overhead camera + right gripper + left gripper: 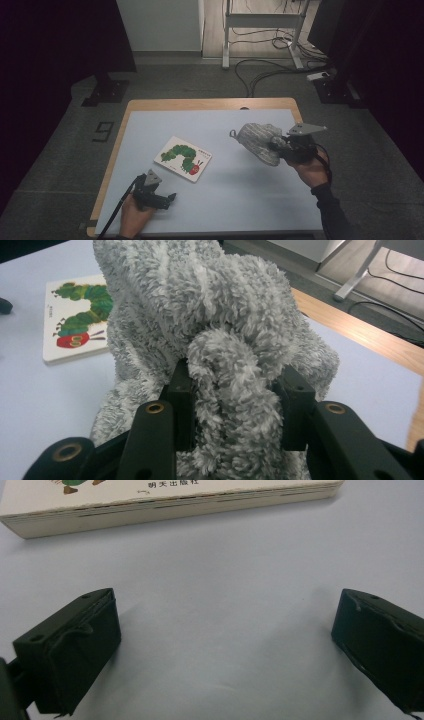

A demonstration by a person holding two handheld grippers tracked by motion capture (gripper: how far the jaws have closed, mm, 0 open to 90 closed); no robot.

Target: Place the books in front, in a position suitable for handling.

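A pale blue table (220, 200) stands on grey carpet with cables behind. The right gripper (235, 405) pinches a fluffy grey towel (210, 315) above the table's right side. The left gripper (225, 645), jaws spread, rests before the picture book (165, 502).

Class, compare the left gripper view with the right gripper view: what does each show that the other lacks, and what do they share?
Left gripper view alone: the left claw, jaws wide apart with bare table between them, and the book's page edge. Right gripper view alone: the right claw shut on a fluffy grey towel, the caterpillar on the book's cover, and the table's wooden edge. Both: the picture book and the pale blue tabletop.
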